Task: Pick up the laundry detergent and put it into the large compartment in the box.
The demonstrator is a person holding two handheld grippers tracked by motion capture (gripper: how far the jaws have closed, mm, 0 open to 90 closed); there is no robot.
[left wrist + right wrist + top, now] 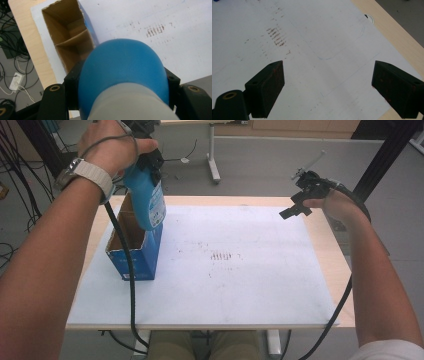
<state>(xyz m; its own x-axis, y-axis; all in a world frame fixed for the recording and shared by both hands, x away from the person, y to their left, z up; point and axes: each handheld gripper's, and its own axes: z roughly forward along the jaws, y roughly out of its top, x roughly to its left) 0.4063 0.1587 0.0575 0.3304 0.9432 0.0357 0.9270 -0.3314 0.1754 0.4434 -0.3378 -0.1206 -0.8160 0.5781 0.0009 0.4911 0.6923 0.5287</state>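
- Table (330,265) with white sheet (240,285): spread beneath both tools, stained with brown smears ahead of and between them; wide bare surface available for setting anything down.
- Blue cardboard box (134,251): standing open-topped directly below the left gripper, cardboard divider (72,41) visible inside, splitting it into compartments; far compartment looks vacant, near one partly hidden behind the bottle.
- Blue bottle (147,195): held above the box mouth, hanging bottom-down from the left gripper, rounded blue base and grey band toward the camera in the left gripper view; whether its lowest part sits inside the box rim cannot be told.
- Left gripper (122,85): clenched on the bottle, one black jaw pressing each flank.
- Right gripper (328,87): released, jaws wide apart with nothing between them, hovering over the sheet's far right corner, well apart from the box.
- Doing it well, as a judgement: keep the bottle vertical and move straight along the box axis, so the base stays off the divider and walls; keep the squeeze firm, the rounded plastic being likely to slip; use the idle gripper to pin the light box if it starts to lift or tip.
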